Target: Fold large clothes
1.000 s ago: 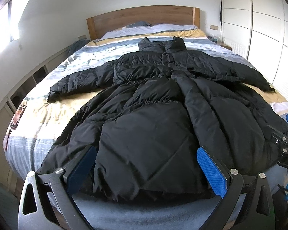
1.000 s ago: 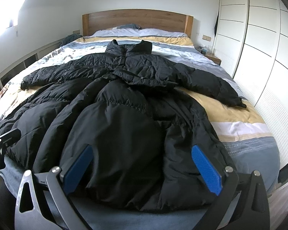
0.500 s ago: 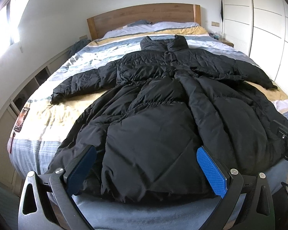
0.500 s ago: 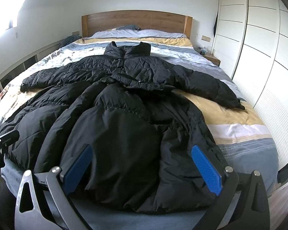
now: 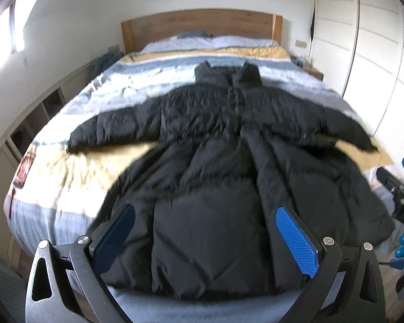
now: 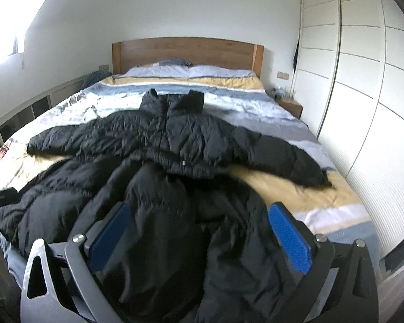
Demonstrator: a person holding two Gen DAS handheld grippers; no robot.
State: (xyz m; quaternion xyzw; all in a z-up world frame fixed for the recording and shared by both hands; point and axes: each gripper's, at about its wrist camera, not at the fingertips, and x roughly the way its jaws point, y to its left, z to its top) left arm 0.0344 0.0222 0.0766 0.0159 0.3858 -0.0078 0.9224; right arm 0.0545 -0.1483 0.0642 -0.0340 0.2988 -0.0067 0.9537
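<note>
A long black puffer coat (image 5: 223, 167) lies spread front-up on the bed, collar toward the headboard, both sleeves stretched out sideways. It also fills the right wrist view (image 6: 175, 188). My left gripper (image 5: 204, 231) is open and empty, hovering over the coat's hem at the foot of the bed. My right gripper (image 6: 199, 231) is open and empty, over the hem's right part. The right gripper also shows at the right edge of the left wrist view (image 5: 401, 193).
The bed (image 5: 67, 167) has a striped blue, white and yellow cover and a wooden headboard (image 6: 185, 51). White wardrobe doors (image 6: 363, 94) line the right side. A low shelf unit (image 5: 27, 132) runs along the left wall. A small nightstand (image 6: 291, 105) stands by the headboard.
Both grippers have risen and pulled back from the coat, so more of the bed and wall shows. The coat has not moved. Both stay open.
</note>
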